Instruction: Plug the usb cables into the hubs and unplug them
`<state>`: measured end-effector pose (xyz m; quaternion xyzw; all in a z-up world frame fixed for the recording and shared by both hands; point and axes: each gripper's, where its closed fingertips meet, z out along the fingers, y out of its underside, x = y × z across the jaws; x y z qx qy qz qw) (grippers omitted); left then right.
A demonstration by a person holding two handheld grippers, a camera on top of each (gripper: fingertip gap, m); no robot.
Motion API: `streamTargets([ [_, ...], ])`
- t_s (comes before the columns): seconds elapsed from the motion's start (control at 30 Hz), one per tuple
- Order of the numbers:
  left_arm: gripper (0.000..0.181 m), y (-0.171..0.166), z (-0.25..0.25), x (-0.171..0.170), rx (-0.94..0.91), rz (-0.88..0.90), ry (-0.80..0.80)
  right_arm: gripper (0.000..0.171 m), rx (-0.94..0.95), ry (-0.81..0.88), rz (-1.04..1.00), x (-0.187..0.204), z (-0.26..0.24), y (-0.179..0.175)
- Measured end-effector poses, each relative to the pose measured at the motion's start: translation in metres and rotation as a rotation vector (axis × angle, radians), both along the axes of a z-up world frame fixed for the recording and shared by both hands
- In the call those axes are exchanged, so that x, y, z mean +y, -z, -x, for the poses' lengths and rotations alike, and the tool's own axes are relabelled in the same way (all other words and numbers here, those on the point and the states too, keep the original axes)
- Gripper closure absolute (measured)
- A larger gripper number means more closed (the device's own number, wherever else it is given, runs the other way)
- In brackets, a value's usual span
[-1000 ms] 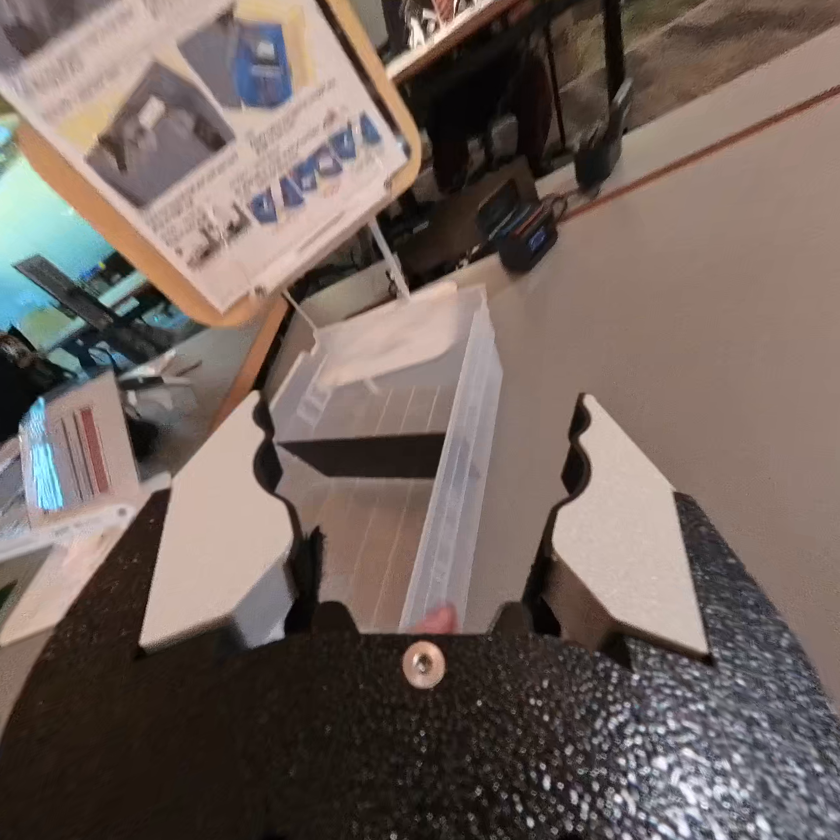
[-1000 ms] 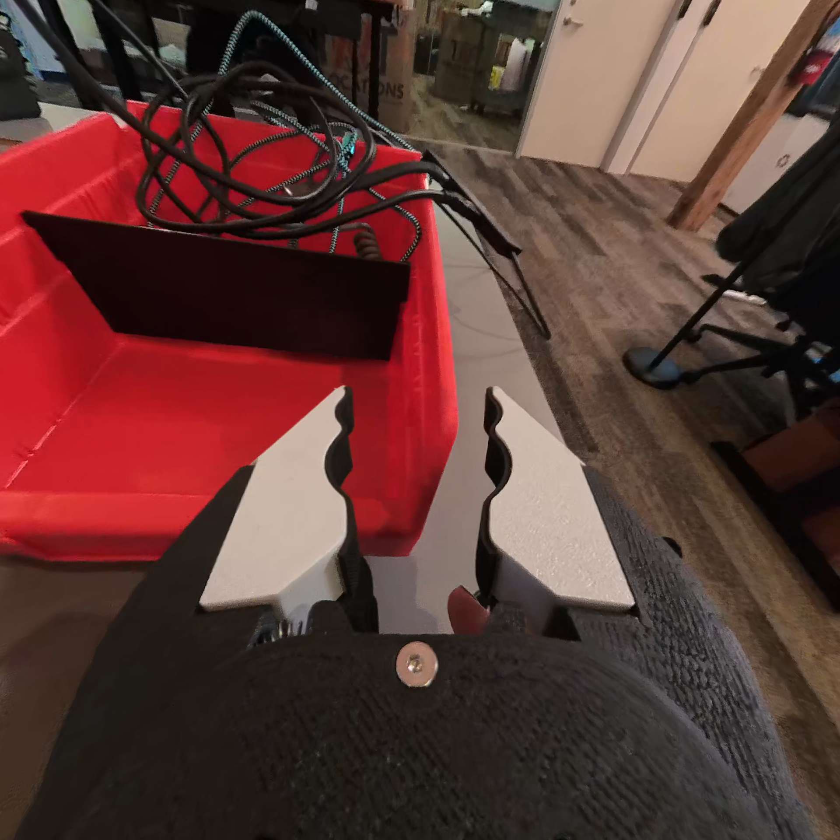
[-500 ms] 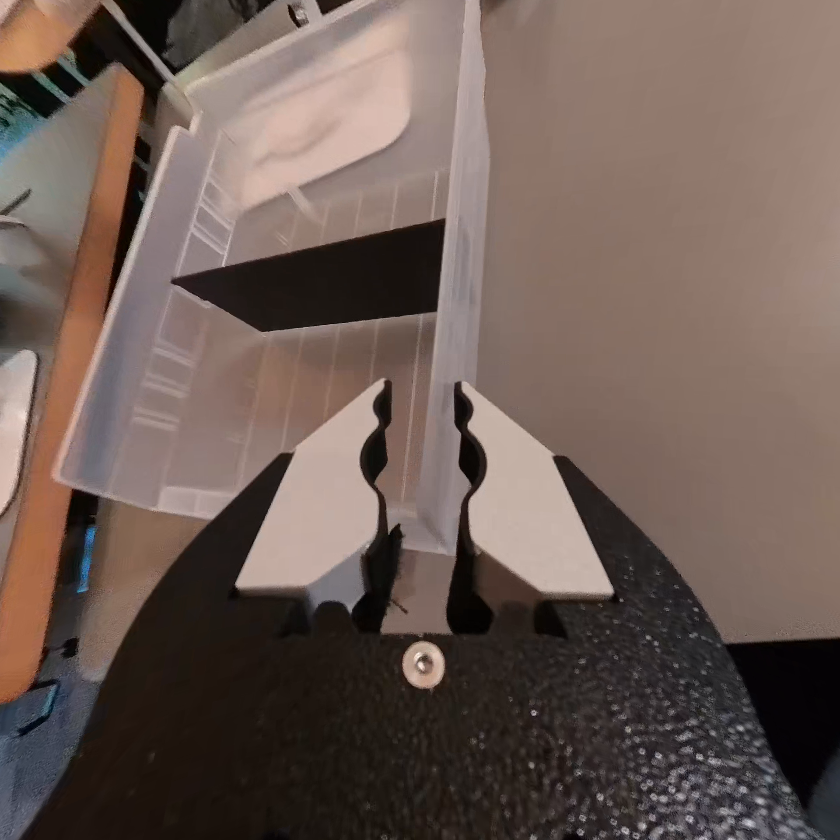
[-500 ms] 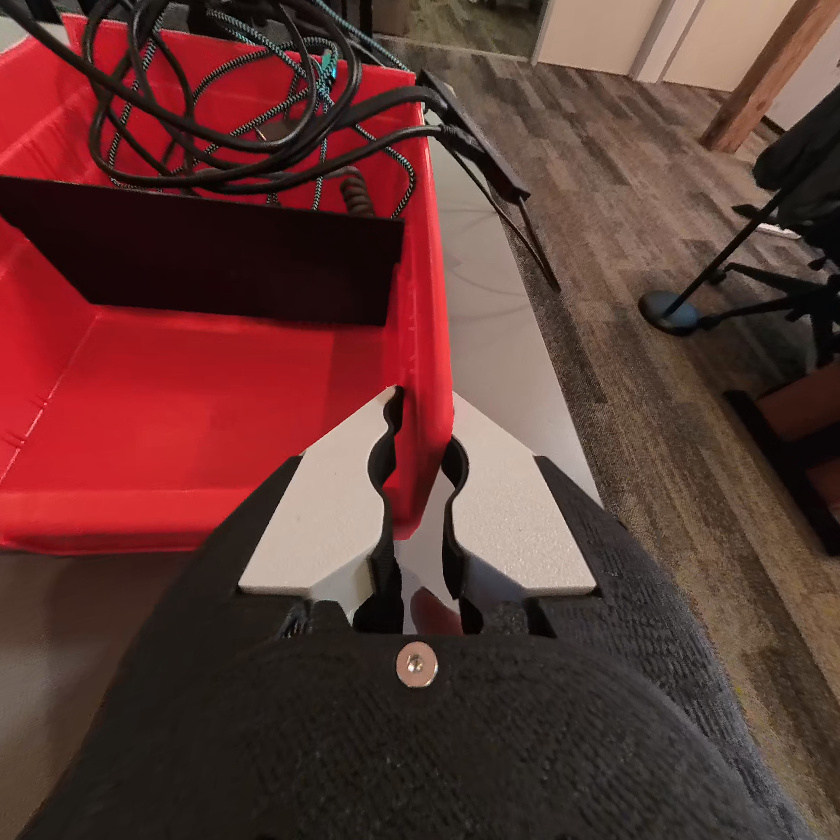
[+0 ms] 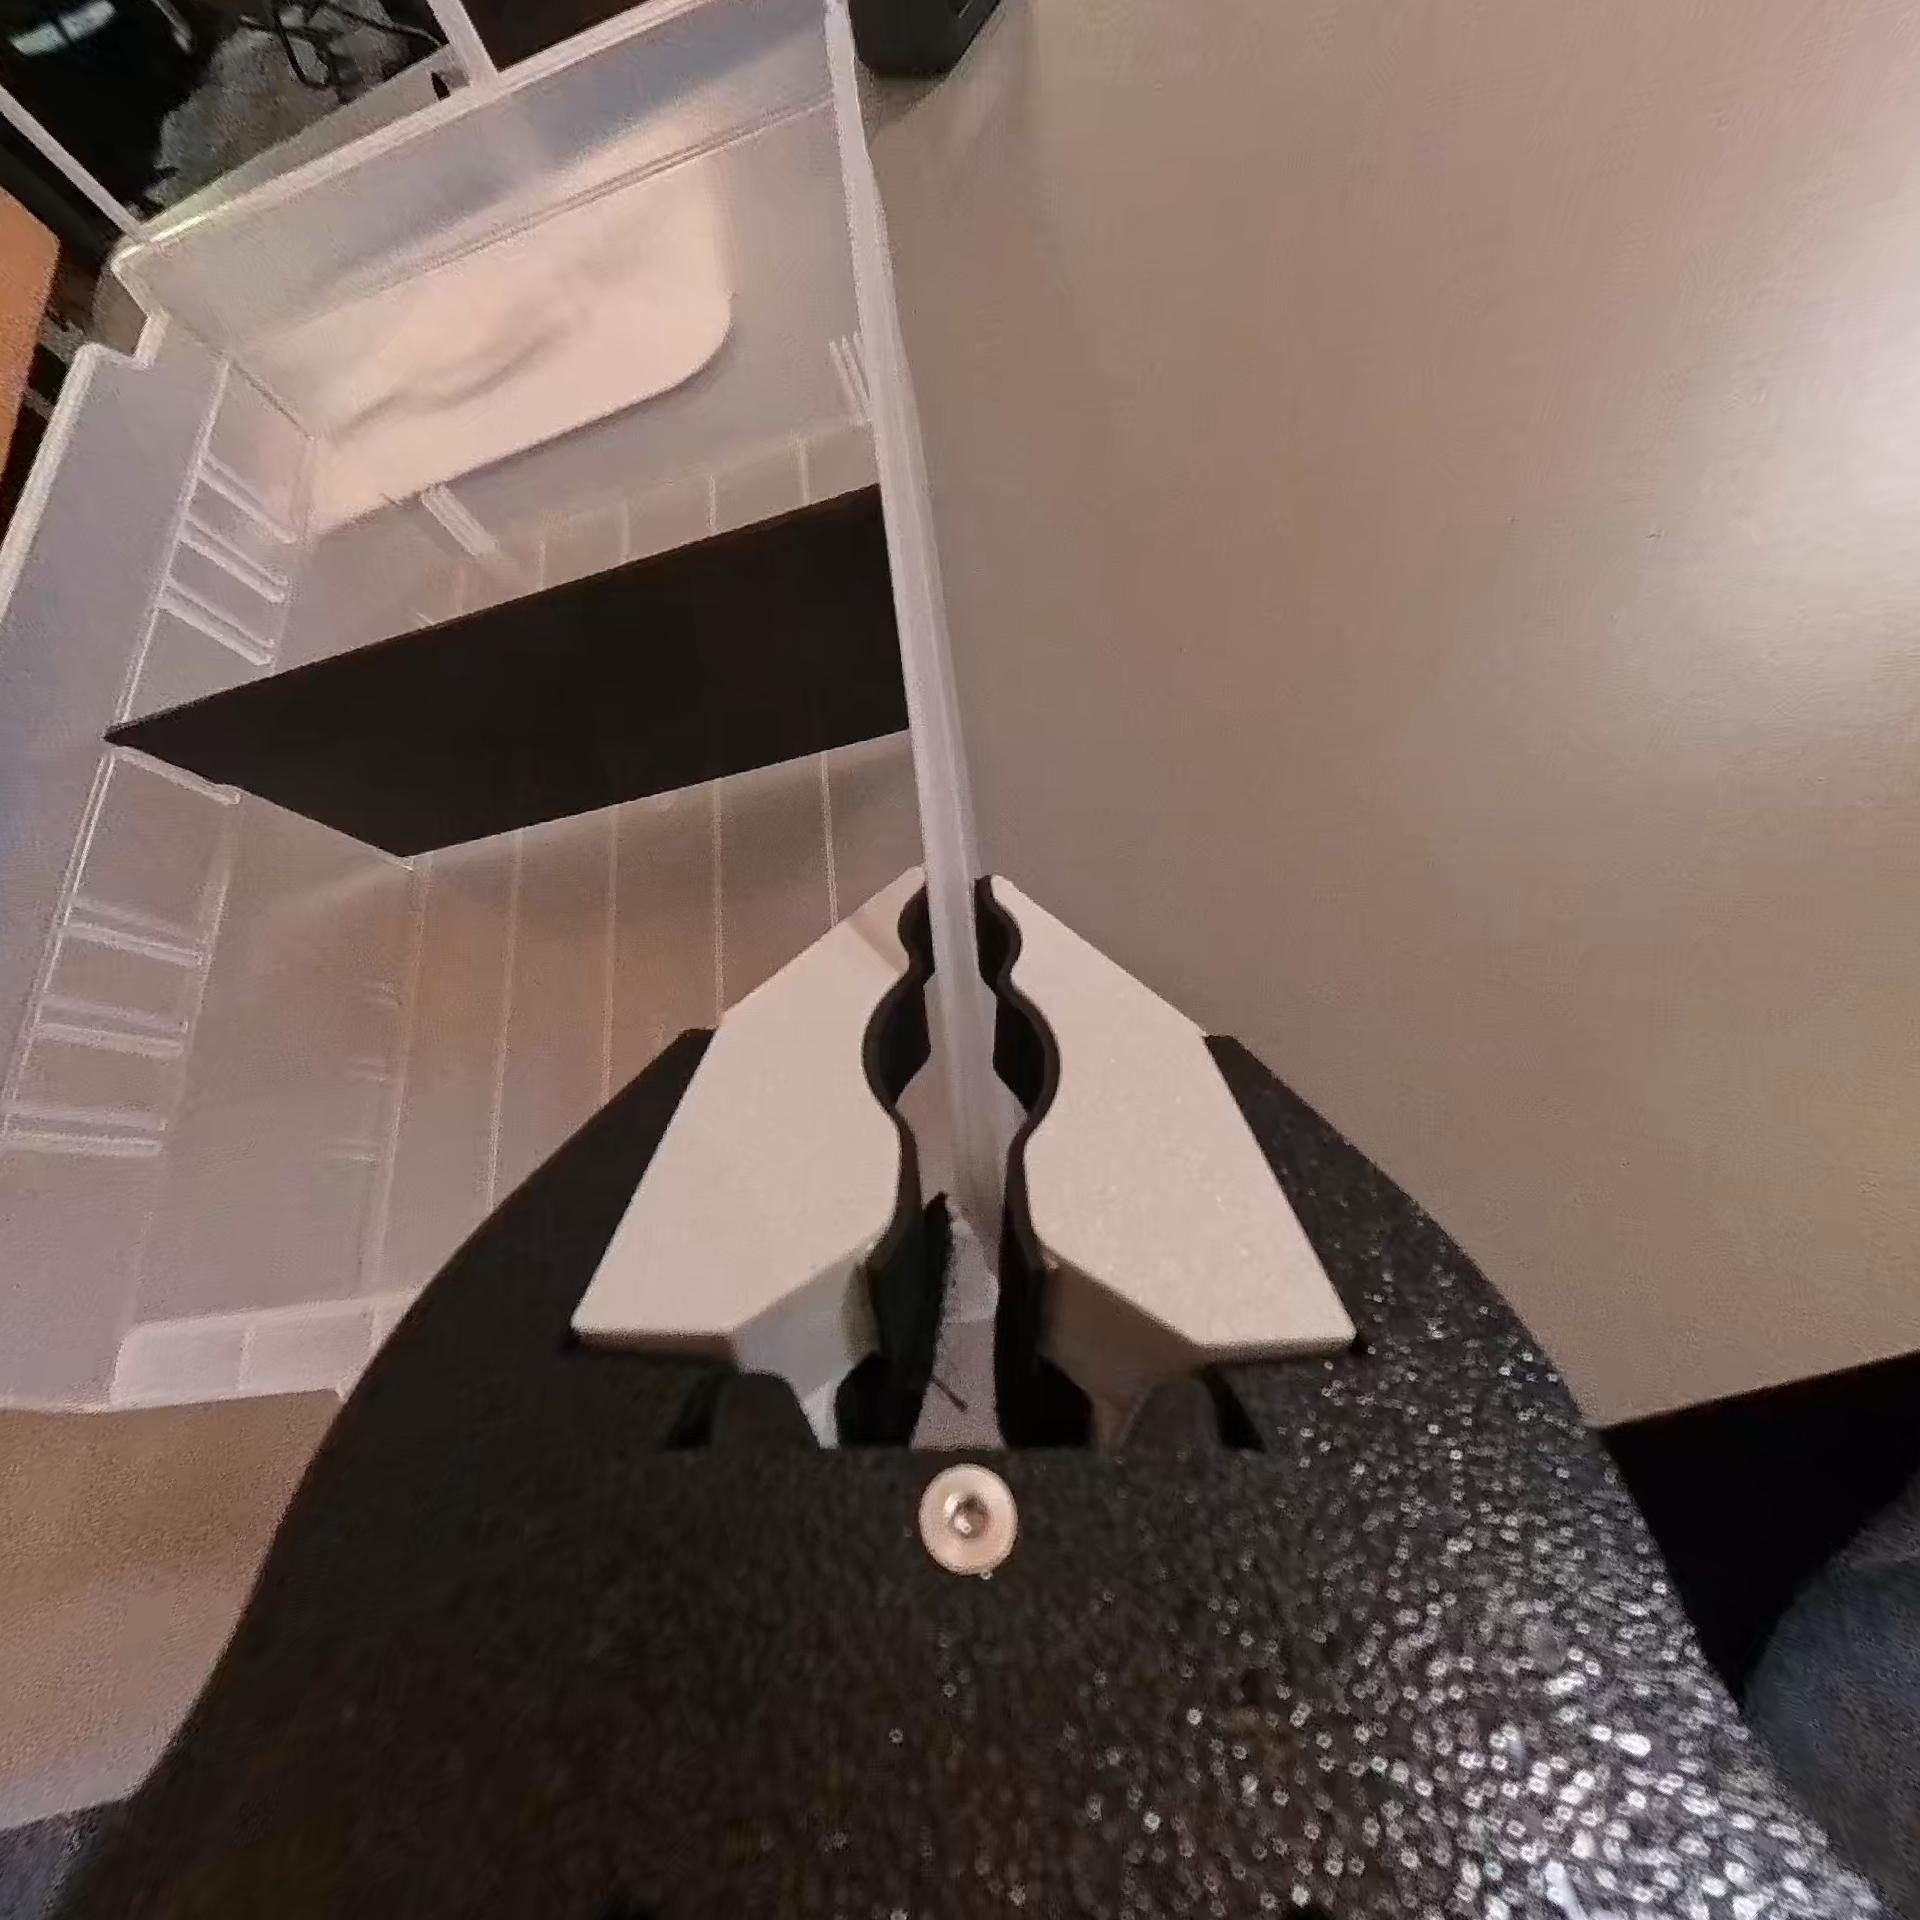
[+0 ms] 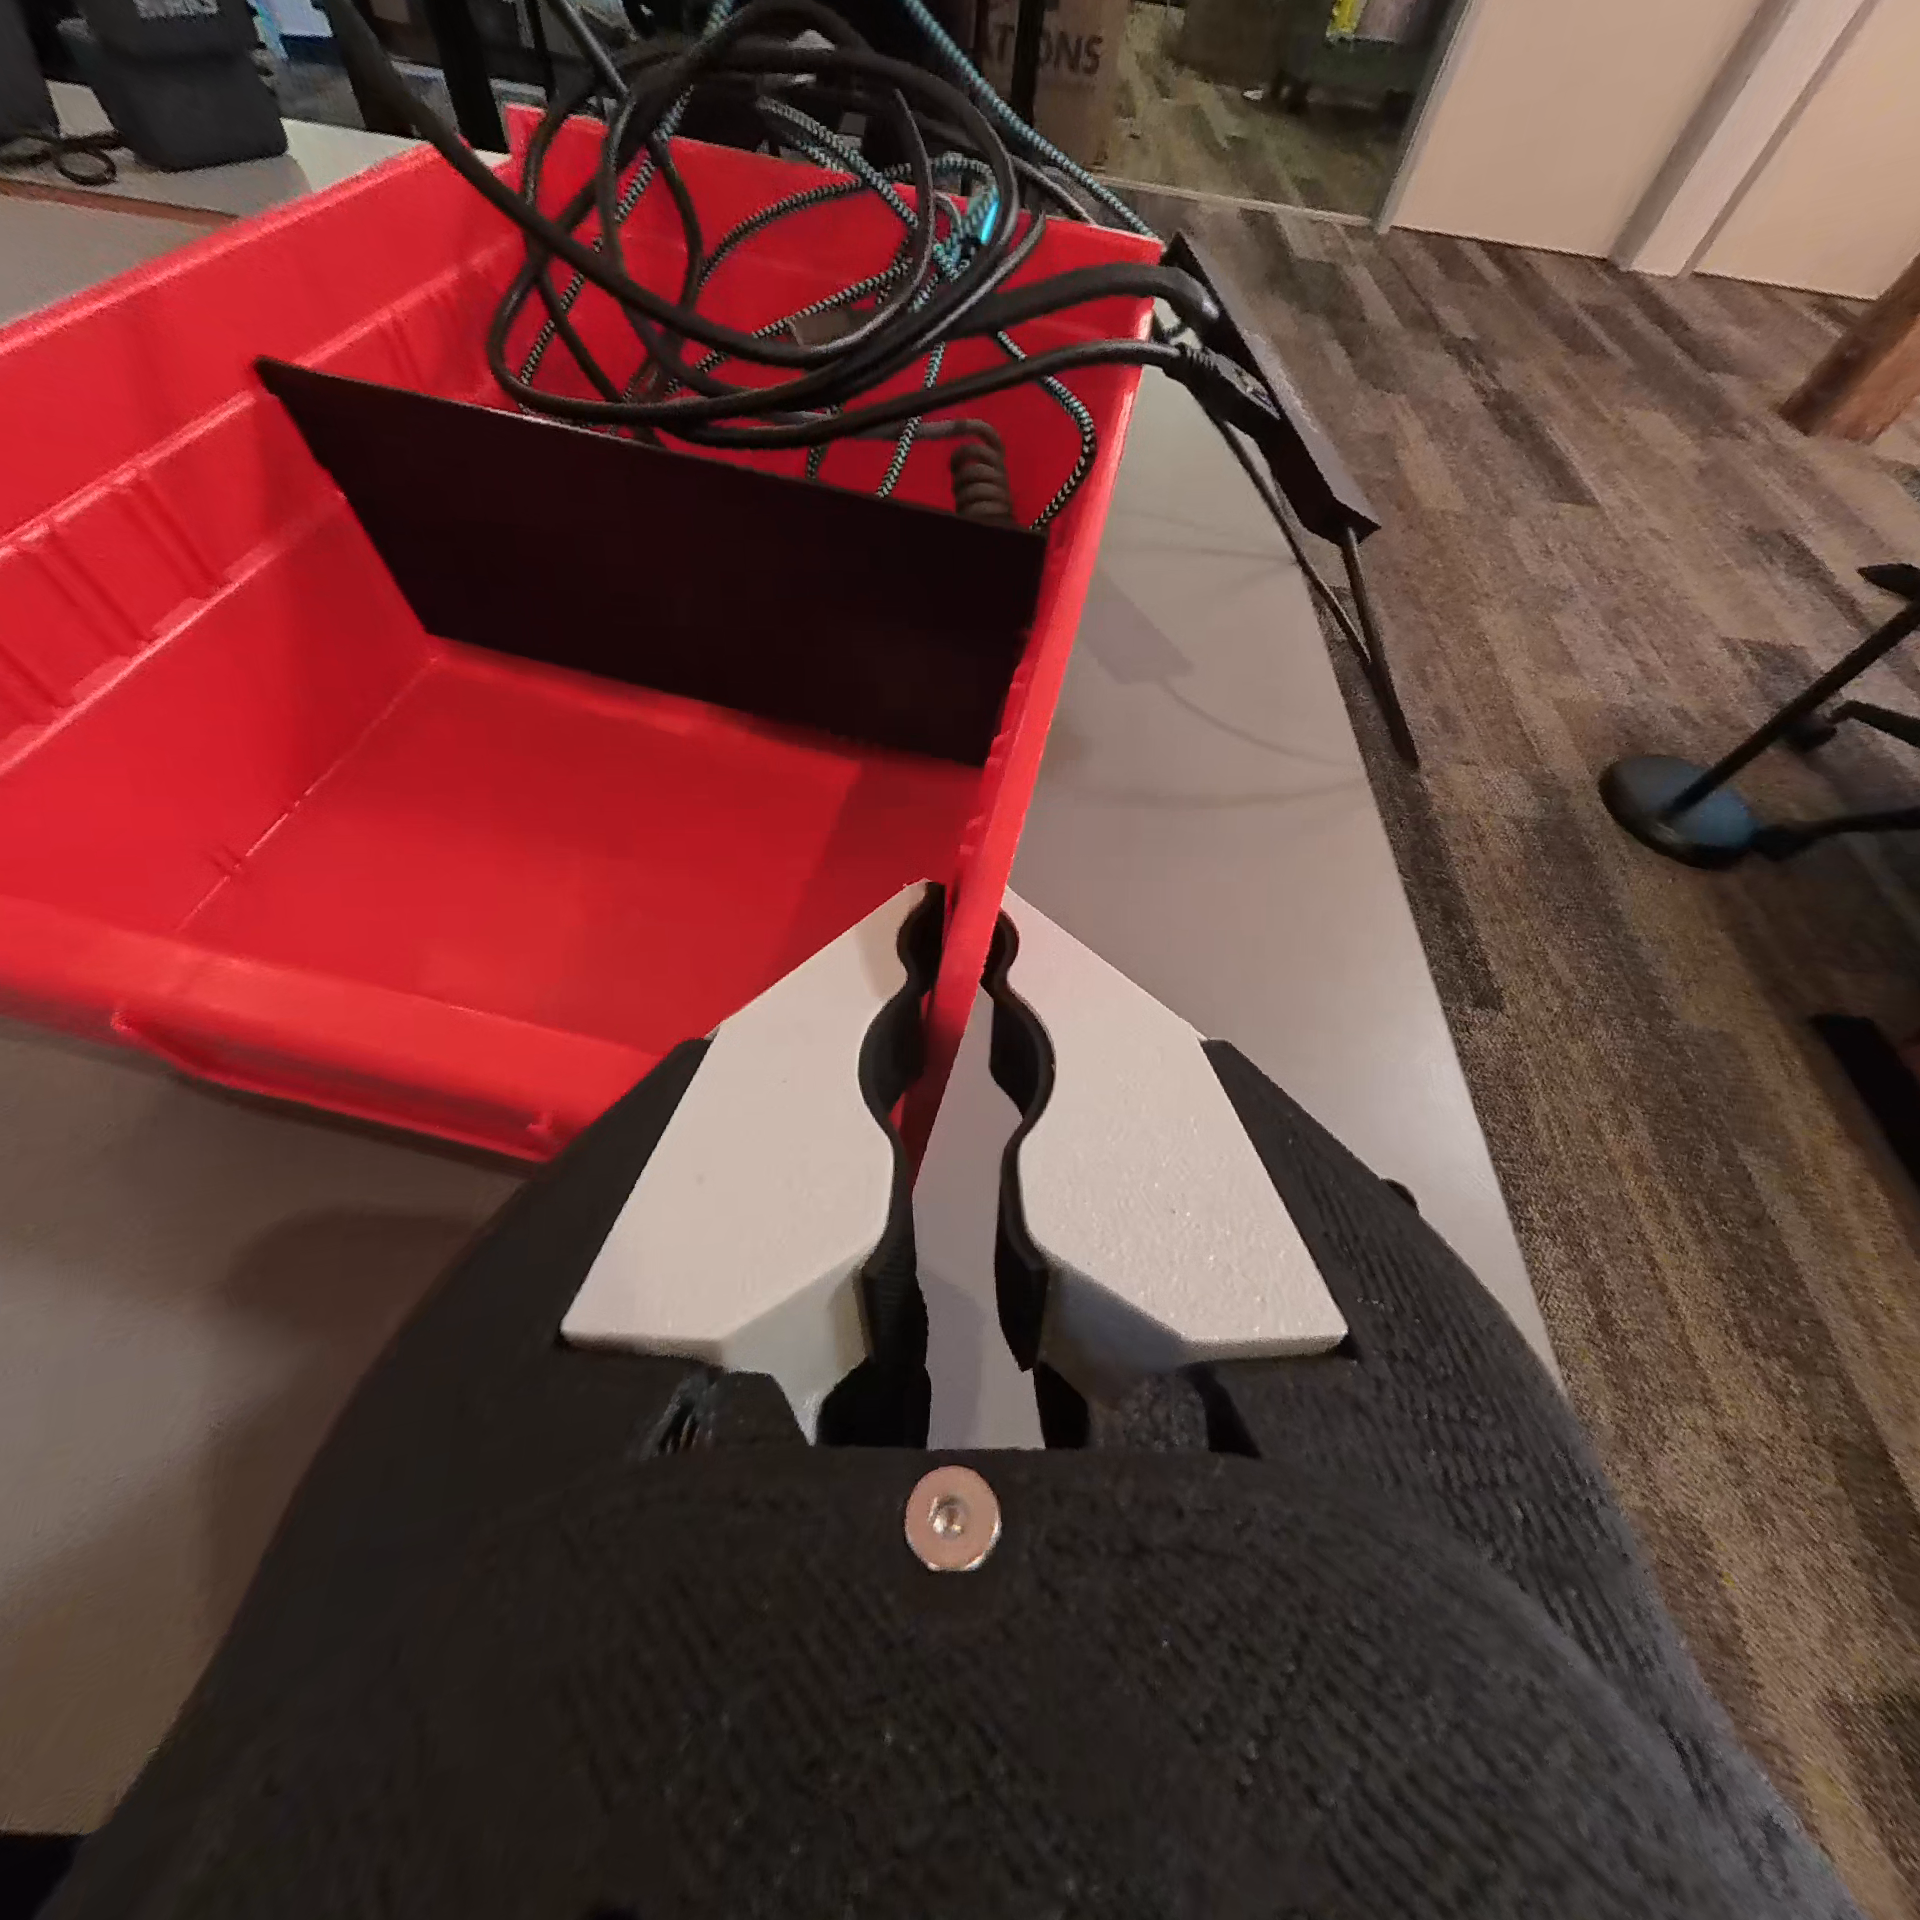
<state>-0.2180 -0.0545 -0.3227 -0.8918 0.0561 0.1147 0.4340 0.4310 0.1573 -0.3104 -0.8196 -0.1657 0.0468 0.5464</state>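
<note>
My left gripper (image 5: 954, 894) is shut on the right side wall of a clear plastic bin (image 5: 312, 935), which has a black divider (image 5: 520, 675) across it and a white pouch (image 5: 499, 343) in its far half. My right gripper (image 6: 961, 904) is shut on the right side wall of a red bin (image 6: 364, 810). Behind that bin's black divider (image 6: 675, 582) lies a tangle of black and teal braided usb cables (image 6: 790, 281). Two cables run over the bin's far right corner into a black hub (image 6: 1278, 416) at the table edge.
Both bins sit on a beige table (image 5: 1403, 571). In the right wrist view the table's right edge (image 6: 1382, 831) drops to a wood-pattern floor with a black stand base (image 6: 1704, 810). A dark device (image 5: 925, 31) sits beyond the clear bin. Tip to tip, the grippers are about 70 cm apart.
Both grippers came down over their bin walls and closed: the left from wide open onto the clear bin's wall, the right from half open onto the red bin's wall.
</note>
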Motion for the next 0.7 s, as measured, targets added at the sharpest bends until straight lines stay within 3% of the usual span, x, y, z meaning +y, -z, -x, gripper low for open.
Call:
streamTargets([
  [0.03,0.178,0.000,-0.002,-0.002,-0.001,-0.012,0.003,0.167,-0.002,-0.006,-0.001,-0.001,0.002,0.000],
  [0.5,0.175,-0.036,-0.025,-0.042,0.078,-0.134,0.037,0.162,-0.040,-0.224,-0.029,-0.005,0.073,0.001],
  [0.7,0.175,-0.075,-0.029,-0.063,0.162,-0.214,0.016,0.163,-0.042,-0.332,-0.029,-0.006,0.130,0.000],
])
